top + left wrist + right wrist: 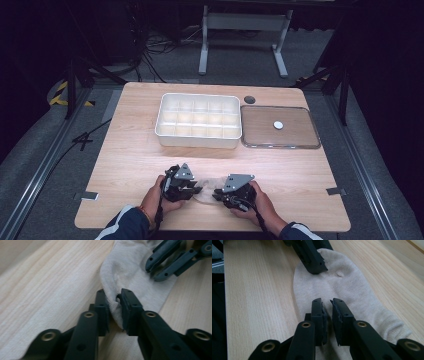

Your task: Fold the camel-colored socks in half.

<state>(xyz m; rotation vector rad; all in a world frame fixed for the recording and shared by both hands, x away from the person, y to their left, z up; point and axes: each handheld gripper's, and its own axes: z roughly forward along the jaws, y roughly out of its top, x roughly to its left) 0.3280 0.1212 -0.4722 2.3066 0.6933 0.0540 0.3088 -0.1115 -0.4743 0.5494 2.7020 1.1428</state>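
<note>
The sock [342, 287] is pale beige and lies flat on the wooden table [130, 165], near the front edge, at about 6 o'clock from the white compartment box [198, 120]. Both grippers meet on it.

In the left gripper view, the left gripper [115, 305] has its jaws narrow, and a fold of the sock's edge is pinched between them; the fabric bulges up above the pads. In the right gripper view, the right gripper [327, 305] also has its jaws close together, low on the sock, with a thin gap between the pads. It seems to hold a bit of fabric there, but I cannot say this for sure. The left gripper's tip sits on the sock at 12 o'clock from it.

At 3 o'clock from the box lies a flat transparent lid [280, 127] with a small white disc [278, 125] on it. A dark round hole [249, 99] is in the table at 12 o'clock from the lid's left corner.

I judge that the step in hand is taking hold of the sock at two points, probably to fold or roll it. The next move calls for both grips to be firm before lifting, and for the two hands to move together, so the thin fabric does not slip out.
</note>
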